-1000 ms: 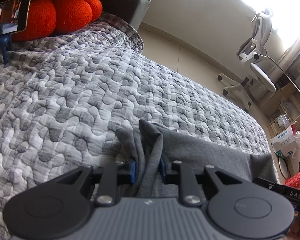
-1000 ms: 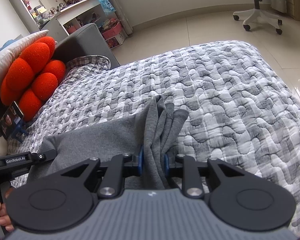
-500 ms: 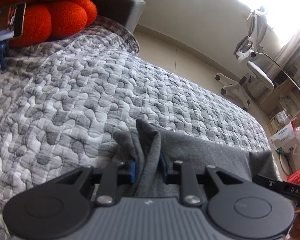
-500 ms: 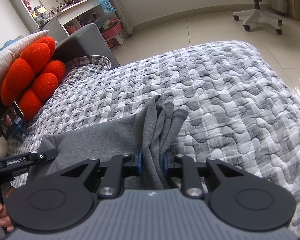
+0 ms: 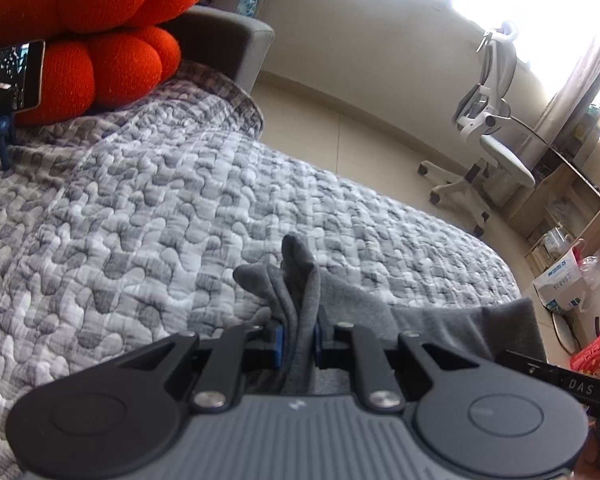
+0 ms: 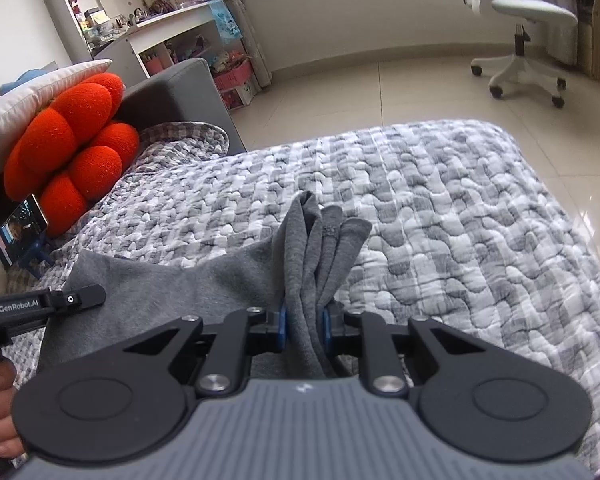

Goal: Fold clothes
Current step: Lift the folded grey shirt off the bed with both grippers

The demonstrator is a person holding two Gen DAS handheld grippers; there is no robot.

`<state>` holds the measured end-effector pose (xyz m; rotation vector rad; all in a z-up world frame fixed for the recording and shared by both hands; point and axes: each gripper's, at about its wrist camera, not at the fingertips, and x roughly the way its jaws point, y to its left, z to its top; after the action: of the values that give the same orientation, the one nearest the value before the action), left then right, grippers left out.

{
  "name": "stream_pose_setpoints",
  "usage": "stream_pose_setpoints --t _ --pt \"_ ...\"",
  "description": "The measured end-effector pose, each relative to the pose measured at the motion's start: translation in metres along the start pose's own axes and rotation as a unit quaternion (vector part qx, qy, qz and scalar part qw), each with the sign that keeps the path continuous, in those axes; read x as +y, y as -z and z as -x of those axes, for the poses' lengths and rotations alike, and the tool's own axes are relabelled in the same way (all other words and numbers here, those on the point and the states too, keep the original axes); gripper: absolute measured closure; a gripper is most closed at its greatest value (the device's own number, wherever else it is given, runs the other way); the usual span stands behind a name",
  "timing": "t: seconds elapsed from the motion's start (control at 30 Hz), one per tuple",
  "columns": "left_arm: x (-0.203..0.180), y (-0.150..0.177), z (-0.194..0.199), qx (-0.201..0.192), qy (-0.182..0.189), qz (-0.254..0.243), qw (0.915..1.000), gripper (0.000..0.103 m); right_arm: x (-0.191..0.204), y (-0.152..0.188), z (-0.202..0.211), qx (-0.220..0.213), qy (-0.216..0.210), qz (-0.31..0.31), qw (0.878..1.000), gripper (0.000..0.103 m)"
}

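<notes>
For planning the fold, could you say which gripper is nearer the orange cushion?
Left. The left gripper, jaws closing on the grey garment, is at its end toward the orange cushion; the right gripper grips the far end.

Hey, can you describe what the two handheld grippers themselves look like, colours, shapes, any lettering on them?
Both match: a ribbed grey body, two round black discs, black linkage arms with silver screws, and blue pads on the fingers. The left gripper shows this in its own view, the right gripper likewise. From the right view, the left one's black side bar reads GenRobot.AI in white; the right one's bar shows the letters DAS.
</notes>
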<state>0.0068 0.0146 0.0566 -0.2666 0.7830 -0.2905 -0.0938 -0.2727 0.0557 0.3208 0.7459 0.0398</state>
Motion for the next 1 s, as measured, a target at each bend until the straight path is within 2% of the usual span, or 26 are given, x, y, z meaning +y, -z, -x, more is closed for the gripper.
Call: stream_pose_setpoints --t 0.23,0.67,0.9,1.0 --pt "0.001 -0.001 0.007 -0.005 0.002 0.007 1.0000 0.090 0.013 -0.002 0.000 -0.010 0.019 0.005 1.000 0.084" --pt "0.006 -0.008 0.024 -0.011 0.023 0.030 0.9992 0.090 0.037 -0.007 0.008 -0.031 0.027 0.001 0.999 0.084" --pt "0.013 -0.005 0.035 -0.012 0.010 0.047 0.9988 0.090 0.069 -0.010 0.008 -0.047 0.033 0.025 0.998 0.084" --pt "0.014 -0.008 0.041 -0.028 -0.007 0.050 0.9983 0.090 0.085 -0.009 0.005 -0.049 0.025 0.034 0.998 0.084"
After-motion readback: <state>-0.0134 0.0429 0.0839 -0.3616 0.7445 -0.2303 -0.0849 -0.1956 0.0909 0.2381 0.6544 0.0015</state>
